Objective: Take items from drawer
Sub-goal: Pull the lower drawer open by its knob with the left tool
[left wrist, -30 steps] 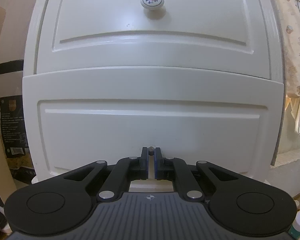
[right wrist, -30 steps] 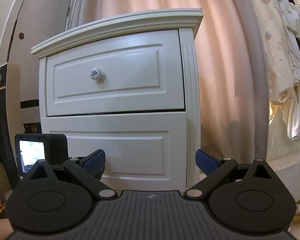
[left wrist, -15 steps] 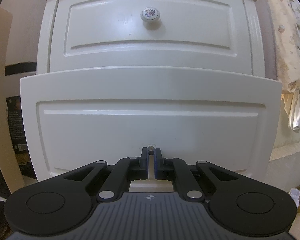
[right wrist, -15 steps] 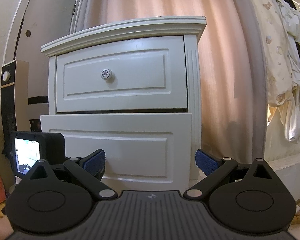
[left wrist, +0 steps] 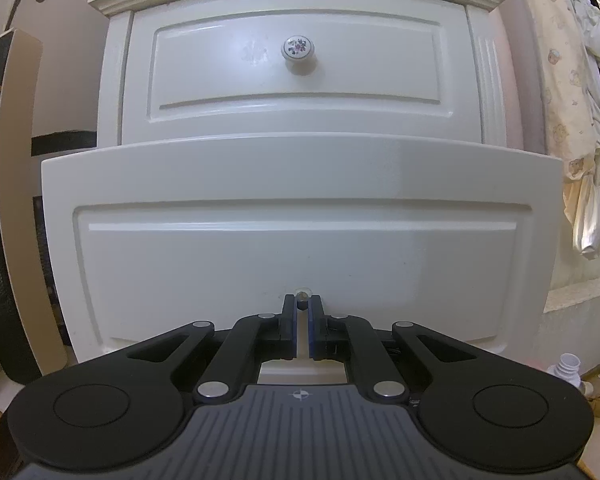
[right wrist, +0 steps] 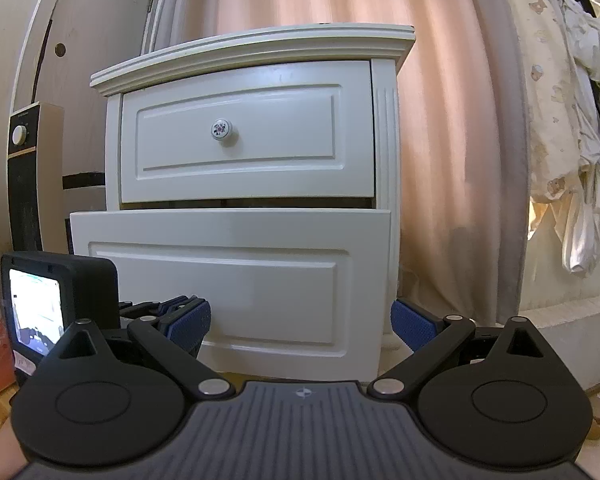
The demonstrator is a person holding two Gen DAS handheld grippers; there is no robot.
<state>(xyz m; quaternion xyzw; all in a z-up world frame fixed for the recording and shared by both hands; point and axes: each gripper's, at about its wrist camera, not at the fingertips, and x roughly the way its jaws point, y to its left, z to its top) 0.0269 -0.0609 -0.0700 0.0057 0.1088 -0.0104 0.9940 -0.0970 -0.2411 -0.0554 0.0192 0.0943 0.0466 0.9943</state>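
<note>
A white two-drawer nightstand (left wrist: 300,12) fills the left wrist view. Its lower drawer (left wrist: 300,248) stands pulled out from the frame; it also shows in the right wrist view (right wrist: 232,276). My left gripper (left wrist: 302,304) is shut on the lower drawer's small knob (left wrist: 301,293). The upper drawer (left wrist: 300,68) is closed, with a round flowered knob (left wrist: 299,48). My right gripper (right wrist: 300,320) is open and empty, held back in front of the nightstand, right of the left gripper's camera body (right wrist: 60,304). The drawer's inside is hidden from both views.
A heater with a dial (right wrist: 32,176) stands left of the nightstand. A pink curtain (right wrist: 440,160) hangs behind it. Clothes (right wrist: 572,160) hang at the right. A small white bottle (left wrist: 566,368) stands on the floor at the lower right.
The lower drawer has slid further out as my left gripper drew back with its knob. The right gripper has drawn back too and stays open.
</note>
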